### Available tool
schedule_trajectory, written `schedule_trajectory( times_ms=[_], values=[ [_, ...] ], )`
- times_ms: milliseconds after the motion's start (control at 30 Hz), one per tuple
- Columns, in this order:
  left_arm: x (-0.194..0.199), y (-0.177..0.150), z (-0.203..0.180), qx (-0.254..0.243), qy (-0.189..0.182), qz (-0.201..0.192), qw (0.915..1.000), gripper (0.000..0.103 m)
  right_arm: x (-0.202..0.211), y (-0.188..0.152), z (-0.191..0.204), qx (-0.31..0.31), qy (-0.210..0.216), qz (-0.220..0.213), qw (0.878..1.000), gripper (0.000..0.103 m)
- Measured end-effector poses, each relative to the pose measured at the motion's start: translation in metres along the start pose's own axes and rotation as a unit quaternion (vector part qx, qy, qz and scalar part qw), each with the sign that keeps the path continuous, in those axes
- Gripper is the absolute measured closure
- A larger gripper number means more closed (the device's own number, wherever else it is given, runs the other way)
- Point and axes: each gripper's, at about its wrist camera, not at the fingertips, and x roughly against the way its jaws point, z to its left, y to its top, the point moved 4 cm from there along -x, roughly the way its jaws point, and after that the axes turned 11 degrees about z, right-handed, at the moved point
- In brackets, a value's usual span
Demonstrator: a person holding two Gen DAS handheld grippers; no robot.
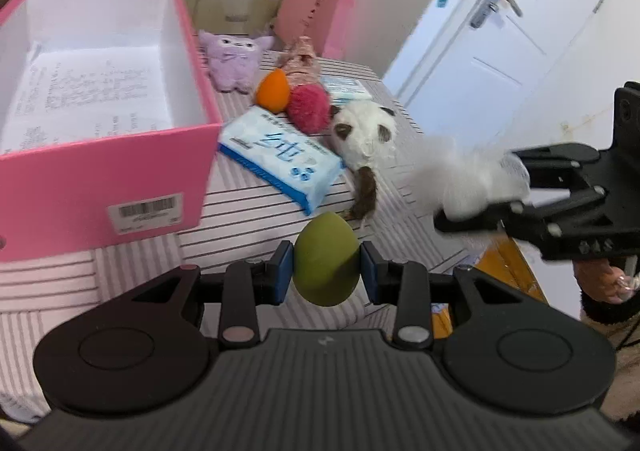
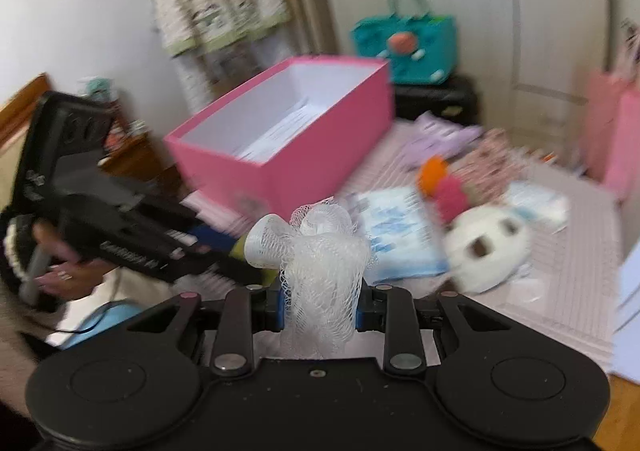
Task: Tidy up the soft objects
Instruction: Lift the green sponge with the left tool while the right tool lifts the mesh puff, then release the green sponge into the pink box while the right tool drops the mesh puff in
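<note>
The left hand-held gripper (image 1: 326,265) clamps a green egg-shaped sponge (image 1: 325,259) between its blue pads, above the striped bed cover (image 1: 256,211) and near the front corner of the open pink box (image 1: 120,171). The right hand-held gripper (image 2: 320,309) clamps a white mesh bath puff (image 2: 320,251); in the left wrist view it appears at the right, off the edge of the bed, with the puff (image 1: 464,179) projecting from its fingers. The pink box holds only a printed paper sheet (image 1: 92,91). On the bed cover beside the box lie a blue-and-white tissue pack (image 1: 280,159), an orange sponge (image 1: 273,91) touching a pink pompom (image 1: 309,107), a purple plush (image 1: 234,59) and a white-and-brown plush cat (image 1: 364,135). A second, smaller tissue pack (image 1: 346,87) lies behind the pompom. The right wrist view is motion-blurred. A teal bag (image 2: 404,47) stands behind the box.
</note>
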Motion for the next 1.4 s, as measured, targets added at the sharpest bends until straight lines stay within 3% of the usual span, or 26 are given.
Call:
schedule_trajectory(
  times_ms=[133,333,533,767,900,1100,1267,1400],
  values=[
    [0.009,-0.011,0.009,0.019,-0.002,0.008,0.9998,0.068,-0.01,0.002,0.015,0.007,0.035,0.019,0.999,0.07],
    [0.035,-0.023,0.016,0.022,0.027,0.002,0.9994,0.068,-0.016,0.016,0.033,0.015,0.078,0.034,0.996,0.07],
    [0.066,-0.024,0.027,0.024,0.034,-0.047,0.998,0.068,-0.017,0.044,0.051,0.032,0.114,0.018,0.993,0.069],
    [0.098,-0.006,0.054,0.04,0.054,-0.089,0.9938,0.068,-0.011,0.082,0.066,0.052,0.123,-0.012,0.991,0.069],
    [0.124,0.015,0.06,0.027,0.072,-0.126,0.989,0.068,-0.004,0.111,0.071,0.062,0.121,-0.032,0.99,0.069],
    [0.143,0.052,0.069,-0.005,0.105,-0.174,0.979,0.068,-0.005,0.162,0.074,0.096,0.073,-0.052,0.991,0.068],
    [0.133,0.082,0.087,-0.006,0.102,-0.181,0.9782,0.068,-0.026,0.197,0.06,0.109,0.028,-0.07,0.991,0.067],
    [0.1,0.106,0.11,-0.009,0.14,-0.156,0.9777,0.068,-0.071,0.217,0.041,0.119,0.006,-0.044,0.992,0.067]
  ],
)
